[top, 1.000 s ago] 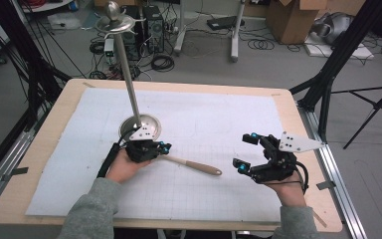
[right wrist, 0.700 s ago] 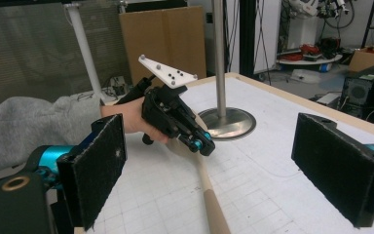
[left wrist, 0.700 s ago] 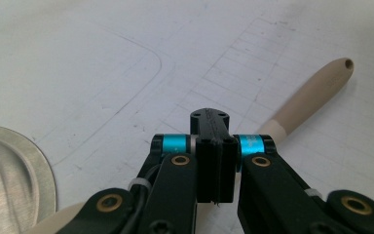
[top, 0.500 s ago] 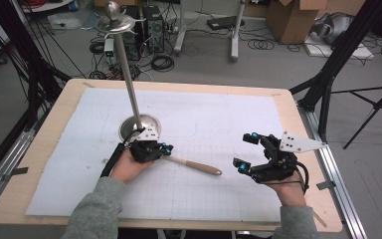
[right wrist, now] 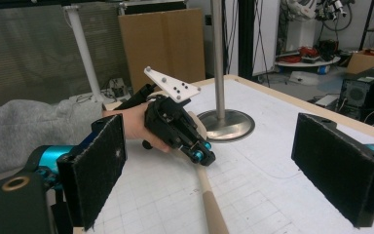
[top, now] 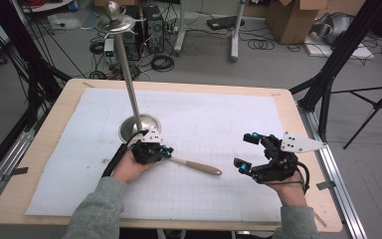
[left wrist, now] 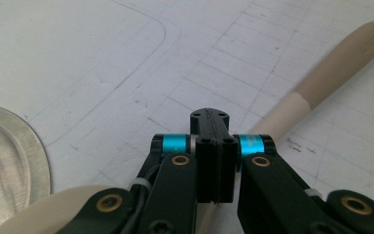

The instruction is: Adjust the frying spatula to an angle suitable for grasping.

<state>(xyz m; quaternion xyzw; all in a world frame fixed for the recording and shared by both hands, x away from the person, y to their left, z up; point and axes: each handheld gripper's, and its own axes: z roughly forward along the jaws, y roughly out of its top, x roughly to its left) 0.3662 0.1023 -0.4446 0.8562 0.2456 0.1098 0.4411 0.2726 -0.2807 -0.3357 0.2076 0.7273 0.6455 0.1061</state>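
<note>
White gridded mat [top: 204,119] covers the wooden table [top: 45,144]. On it lies a utensil [top: 199,167] with a beige handle, paler toward the head, just beside the round base of a metal stand [top: 138,125]. Left gripper [top: 165,152]: jaws clamped on the utensil near its head. Right gripper [top: 248,152]: jaws wide apart, holding nothing, near the handle's free end.

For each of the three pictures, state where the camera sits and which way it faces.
High view: above the person's side, facing forward and down; both forearms, left tool, right tool.
Left gripper view: on the left tool, facing the mat along its shut jaws.
Right gripper view: on the right tool, facing the left hand.
Shared: beige-handled utensil, metal stand.
</note>
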